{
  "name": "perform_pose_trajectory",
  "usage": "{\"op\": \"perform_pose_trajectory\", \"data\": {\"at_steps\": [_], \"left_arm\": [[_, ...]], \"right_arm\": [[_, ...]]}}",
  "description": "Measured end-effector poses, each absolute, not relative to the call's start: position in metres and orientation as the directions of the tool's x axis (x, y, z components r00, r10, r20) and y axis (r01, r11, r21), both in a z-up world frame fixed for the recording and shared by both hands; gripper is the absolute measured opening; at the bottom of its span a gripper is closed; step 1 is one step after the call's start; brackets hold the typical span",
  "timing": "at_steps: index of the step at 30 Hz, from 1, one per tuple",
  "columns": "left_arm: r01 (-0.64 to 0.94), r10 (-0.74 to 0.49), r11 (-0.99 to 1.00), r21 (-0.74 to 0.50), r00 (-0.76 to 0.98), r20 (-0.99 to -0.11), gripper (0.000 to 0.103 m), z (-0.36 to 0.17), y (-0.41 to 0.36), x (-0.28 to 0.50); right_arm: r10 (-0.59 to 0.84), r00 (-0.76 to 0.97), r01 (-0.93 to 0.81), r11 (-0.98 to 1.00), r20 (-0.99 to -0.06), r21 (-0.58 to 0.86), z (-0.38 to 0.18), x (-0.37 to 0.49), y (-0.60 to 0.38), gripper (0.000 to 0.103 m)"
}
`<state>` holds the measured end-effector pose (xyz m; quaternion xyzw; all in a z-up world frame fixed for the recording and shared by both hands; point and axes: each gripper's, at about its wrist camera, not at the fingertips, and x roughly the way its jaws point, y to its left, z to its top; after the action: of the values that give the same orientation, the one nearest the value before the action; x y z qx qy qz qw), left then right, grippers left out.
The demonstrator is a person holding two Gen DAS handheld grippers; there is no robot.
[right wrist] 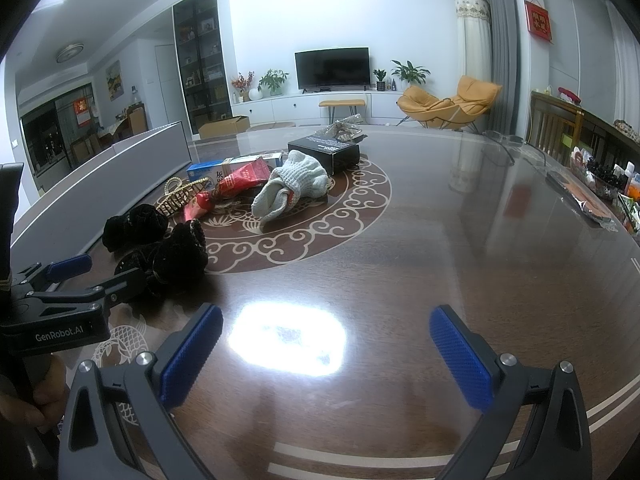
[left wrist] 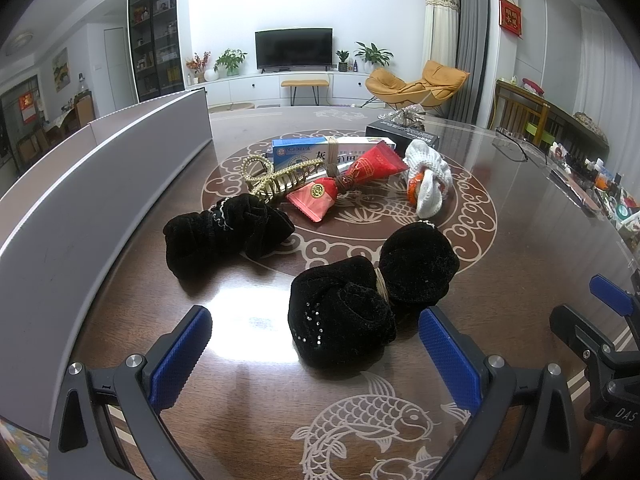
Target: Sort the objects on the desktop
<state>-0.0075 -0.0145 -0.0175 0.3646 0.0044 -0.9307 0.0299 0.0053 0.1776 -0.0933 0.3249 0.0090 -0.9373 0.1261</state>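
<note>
A black velvet scrunchie point(left wrist: 372, 292), cinched at its middle by a pale band and dotted with small rhinestones, is seen lying on the tabletop point(left wrist: 520, 248) just ahead of the left gripper point(left wrist: 316, 360). It is placed nearer the right-hand pad, close by it, though contact cannot be told. The jaws of the left gripper are spread wide and nothing is held between them. A second black velvet scrunchie point(left wrist: 224, 236) is laid to the left and a little farther off, apart from the first.

Behind the two scrunchies a cluster is gathered on the round cloud-pattern inlay: a gold hair claw point(left wrist: 276, 180), a red tube point(left wrist: 348, 180) tied round its middle with a brown cord, a blue and white carton point(left wrist: 304, 152) wrapped with a rubber band, and a white knitted glove point(left wrist: 426, 184) with an orange cuff. Beyond these a black box point(left wrist: 400, 134) is set, with crumpled clear wrapping on top of it.

The right gripper point(right wrist: 326, 356) is held over a bare, glossy stretch of tabletop well to the right of the cluster, its jaws likewise wide apart and empty, a bright lamp reflection lying between its pads. A grey panel point(left wrist: 100, 184) is stood along the left edge of the tabletop, and a pair of spectacles point(left wrist: 516, 144) is placed towards the far right
</note>
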Motion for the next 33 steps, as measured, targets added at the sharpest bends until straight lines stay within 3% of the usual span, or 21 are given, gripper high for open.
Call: {"op": "perform_pose_trajectory", "data": {"at_steps": [33], "left_arm": [[0.064,-0.052,-0.998,0.007,-0.728,-0.684,0.103,-0.0191,-0.0103,-0.0059]], "right_arm": [[-0.232,-0.756,0.244,-0.968,-0.612,0.065,-0.0941,0.0051,0.1771,0.103]]}}
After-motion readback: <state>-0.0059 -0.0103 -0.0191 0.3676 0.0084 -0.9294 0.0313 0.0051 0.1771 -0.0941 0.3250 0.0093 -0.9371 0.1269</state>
